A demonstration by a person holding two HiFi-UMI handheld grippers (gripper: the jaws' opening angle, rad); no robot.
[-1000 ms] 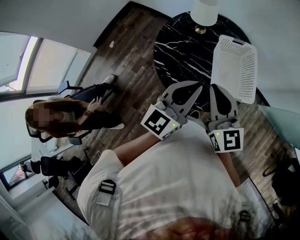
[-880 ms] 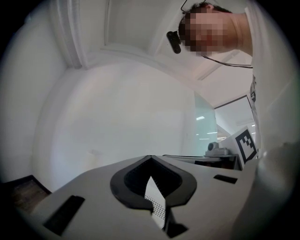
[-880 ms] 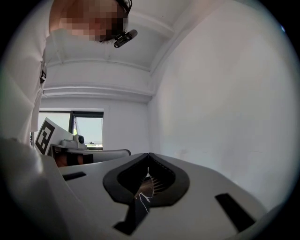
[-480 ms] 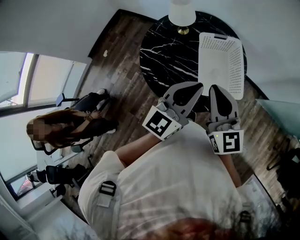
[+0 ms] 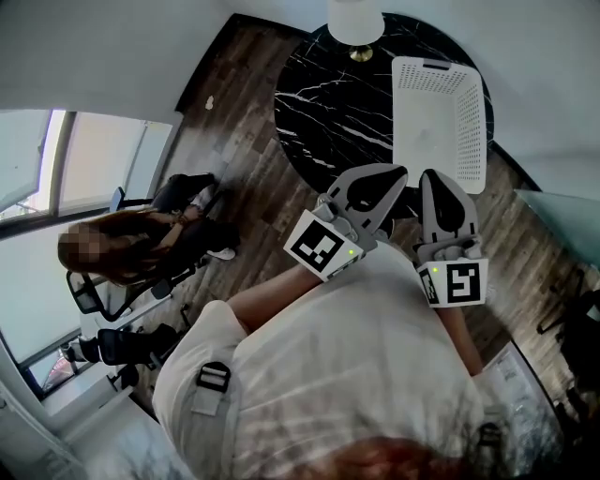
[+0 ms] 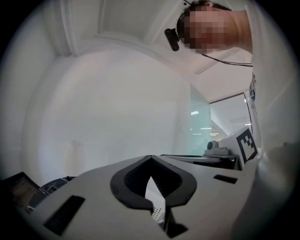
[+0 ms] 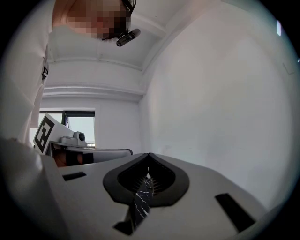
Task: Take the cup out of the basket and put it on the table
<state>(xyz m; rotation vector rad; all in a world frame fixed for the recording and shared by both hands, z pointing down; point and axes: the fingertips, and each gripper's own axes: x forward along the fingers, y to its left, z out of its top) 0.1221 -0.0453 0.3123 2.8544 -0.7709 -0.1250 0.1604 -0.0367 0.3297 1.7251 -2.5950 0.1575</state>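
Observation:
A white perforated basket [image 5: 439, 122] stands on the round black marble table [image 5: 337, 103], towards its right side. No cup shows in any view, and the basket's inside looks plain white from here. Both grippers are held close to the person's chest, short of the table's near edge and pointing at it. My left gripper [image 5: 399, 171] is shut with nothing in it. My right gripper [image 5: 437, 175] is shut and empty too. In the left gripper view a sliver of the basket [image 6: 157, 208] shows through the jaw opening below the left gripper [image 6: 150, 157]. The right gripper [image 7: 149, 154] shows marble behind it.
A white lamp [image 5: 354, 19] stands at the table's far edge. A person sits on an office chair [image 5: 131, 248] on the wood floor at left, with another black chair [image 5: 122, 342] below. A pale glass surface [image 5: 562, 220] lies at right.
The head view has shifted, so the table and basket now sit further left and higher in it. Both grippers stay shut and held in the same spot.

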